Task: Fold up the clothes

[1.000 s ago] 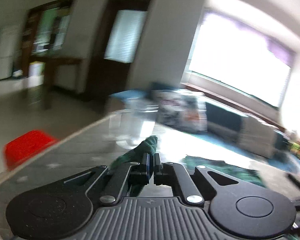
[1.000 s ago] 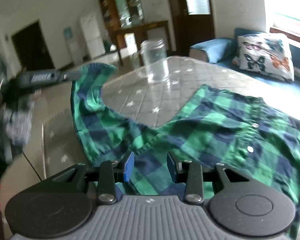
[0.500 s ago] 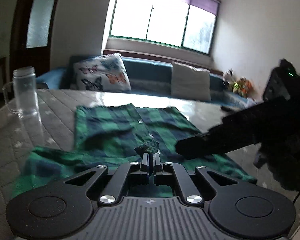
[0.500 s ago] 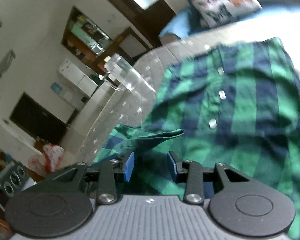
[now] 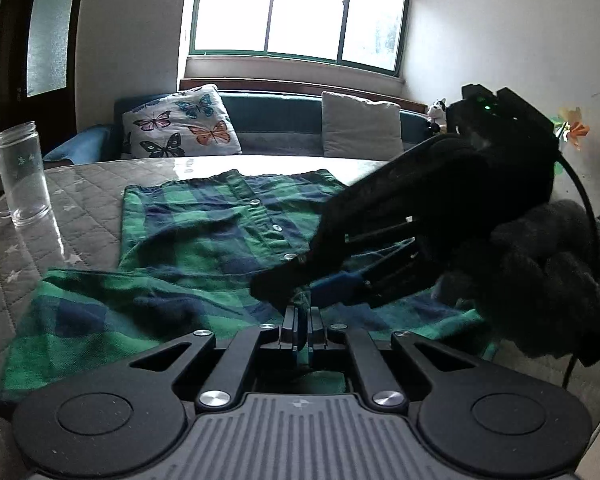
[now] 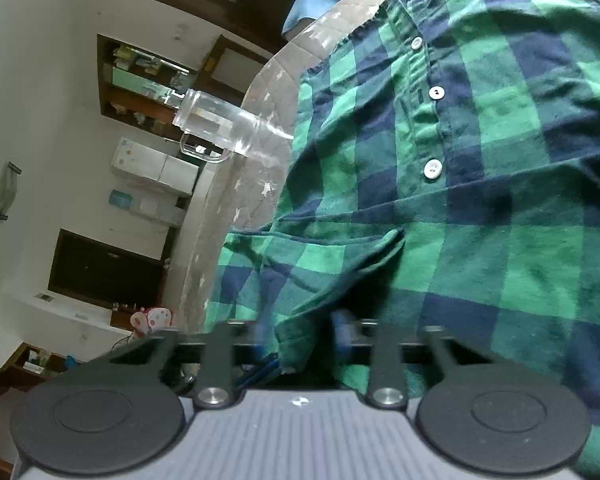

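Left wrist view: left tool is seen nearly closed, a bit of shirt pinched between its fingers. Shirt is spread button-side up on the quilted desk, one part folded over near the front edge. Right tool is seen just ahead, low over the cloth. Right wrist view: right tool is blurred, fingers apart, shirt fabric bunched between them; grip cannot be told. Jar stands near the left edge.

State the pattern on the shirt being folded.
The shirt is a green and navy check with white buttons, clearest in the right wrist view.
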Available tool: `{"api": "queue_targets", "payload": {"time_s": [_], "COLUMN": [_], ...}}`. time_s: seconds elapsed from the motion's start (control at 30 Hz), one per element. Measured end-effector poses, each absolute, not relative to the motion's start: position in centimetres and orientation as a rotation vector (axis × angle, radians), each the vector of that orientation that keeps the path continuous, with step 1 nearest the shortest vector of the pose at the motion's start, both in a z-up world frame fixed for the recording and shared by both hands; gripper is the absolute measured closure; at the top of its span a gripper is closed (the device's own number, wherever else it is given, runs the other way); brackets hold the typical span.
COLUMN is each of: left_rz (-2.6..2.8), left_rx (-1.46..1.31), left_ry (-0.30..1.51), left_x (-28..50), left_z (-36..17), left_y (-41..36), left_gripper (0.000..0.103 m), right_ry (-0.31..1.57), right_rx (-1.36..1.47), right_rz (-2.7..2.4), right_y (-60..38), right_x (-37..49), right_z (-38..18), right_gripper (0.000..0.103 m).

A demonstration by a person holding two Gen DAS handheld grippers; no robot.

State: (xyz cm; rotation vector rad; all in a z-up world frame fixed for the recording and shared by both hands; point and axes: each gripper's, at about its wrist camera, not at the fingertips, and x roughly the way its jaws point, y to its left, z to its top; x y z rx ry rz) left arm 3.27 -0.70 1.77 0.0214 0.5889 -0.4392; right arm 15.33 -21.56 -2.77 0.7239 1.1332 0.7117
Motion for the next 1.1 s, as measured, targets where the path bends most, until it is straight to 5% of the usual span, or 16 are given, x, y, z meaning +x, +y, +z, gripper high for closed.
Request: {"api": "queue_targets", "payload": {"time_s": [0.13, 0.2, 0.3, 0.47, 0.97, 1.1], "left_rz": [-0.378, -0.294, -0.143, 0.027, 0.013, -0.011], "left_rx": [0.032, 0.053, 0.08, 0.091, 0.201, 0.244], "left_ry": [0.543, 0.503, 0.448, 0.492, 0.602, 0.592], "left_x": [1.8, 0.9, -0.3, -0.4, 1.4, 1.1], "left_z": [2.4, 2.7, 2.7, 1.2, -2.1, -2.3], "left_y": [1.4, 2.7, 4.8, 7.2, 7.0, 6.7], "left_gripper": [0.087, 0.067, 0.055, 0.045, 0.044, 0.052], "right_ry": [1.077, 1.033, 0.948, 0.817, 0.651, 0.687], "right_rx": [0.691, 0.674, 0.656, 0.614, 0.488, 0.468], "right_rz": [0.714, 0.723, 0.743, 0.777, 0.693, 0.608], "right_y": [-21.2, -21.3, -21.7, -22.0, -26.6, -29.2], "right_x": [15.4, 15.3, 15.2, 15.0, 12.6, 11.6], "right_z": [-1.5, -0.2, 2.7, 7.8, 13.7, 11.9], "right_gripper": [0.095, 0.095, 0.095, 0.095, 0.096, 0.096]}}
